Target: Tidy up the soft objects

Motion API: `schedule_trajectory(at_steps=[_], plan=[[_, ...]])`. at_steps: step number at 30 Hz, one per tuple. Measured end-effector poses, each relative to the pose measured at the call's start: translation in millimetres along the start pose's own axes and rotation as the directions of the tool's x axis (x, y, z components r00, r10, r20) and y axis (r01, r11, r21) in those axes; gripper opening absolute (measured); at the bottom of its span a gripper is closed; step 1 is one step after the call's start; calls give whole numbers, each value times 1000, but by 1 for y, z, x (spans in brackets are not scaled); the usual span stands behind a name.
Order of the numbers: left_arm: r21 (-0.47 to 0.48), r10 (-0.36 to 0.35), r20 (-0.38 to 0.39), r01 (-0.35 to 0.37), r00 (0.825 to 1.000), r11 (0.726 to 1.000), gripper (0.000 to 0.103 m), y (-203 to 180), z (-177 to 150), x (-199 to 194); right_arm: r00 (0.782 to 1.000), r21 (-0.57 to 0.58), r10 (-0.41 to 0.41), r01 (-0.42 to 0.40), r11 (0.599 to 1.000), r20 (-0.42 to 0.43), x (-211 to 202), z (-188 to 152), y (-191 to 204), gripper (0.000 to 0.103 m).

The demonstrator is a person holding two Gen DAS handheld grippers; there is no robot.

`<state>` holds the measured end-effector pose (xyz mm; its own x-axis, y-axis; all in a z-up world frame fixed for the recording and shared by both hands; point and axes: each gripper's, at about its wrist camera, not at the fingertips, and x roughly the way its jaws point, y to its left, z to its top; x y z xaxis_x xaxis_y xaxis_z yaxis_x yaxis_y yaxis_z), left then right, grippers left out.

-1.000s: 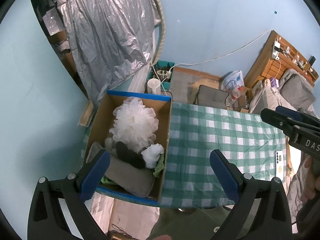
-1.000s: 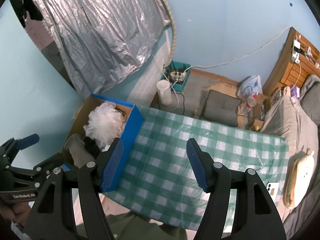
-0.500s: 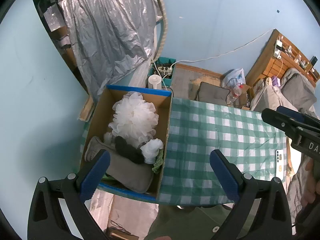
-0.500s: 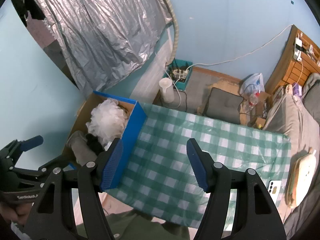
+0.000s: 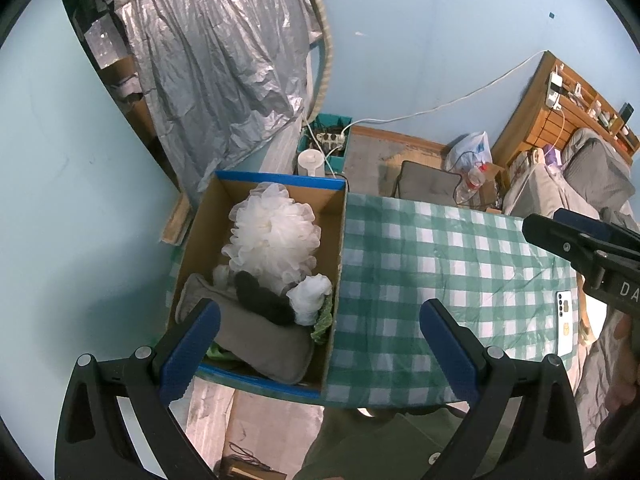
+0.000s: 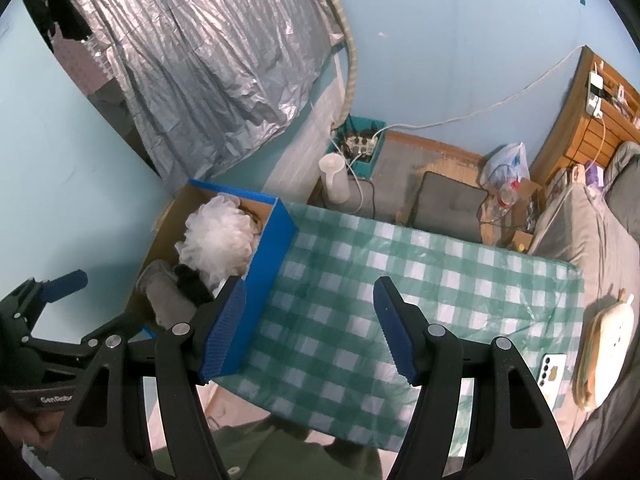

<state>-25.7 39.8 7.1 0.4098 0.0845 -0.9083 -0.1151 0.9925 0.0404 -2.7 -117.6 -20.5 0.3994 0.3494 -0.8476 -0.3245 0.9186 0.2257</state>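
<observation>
- Both grippers, left gripper (image 5: 320, 340) and right gripper (image 6: 308, 326), are held open and empty above the bench (image 5: 440, 264).
- Soft objects are seen packed in the box (image 5: 200, 232) at the left; the left gripper is judged nearer.

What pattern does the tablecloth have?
Green and white checks on the tablecloth; it shows best in the right wrist view.

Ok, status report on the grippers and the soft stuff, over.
Left gripper open, empty. Right gripper open, empty. Soft things piled in box; tablecloth bare. Nothing blocking.
</observation>
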Motion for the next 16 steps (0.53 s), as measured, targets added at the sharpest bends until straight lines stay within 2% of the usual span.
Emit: schedule_trajectory(at_steps=[16], plan=[[8,-6,3,6,1000,1000,101,6,-4,-3,1000,12,-5,5,1000,-3,-1,-6,5,66]])
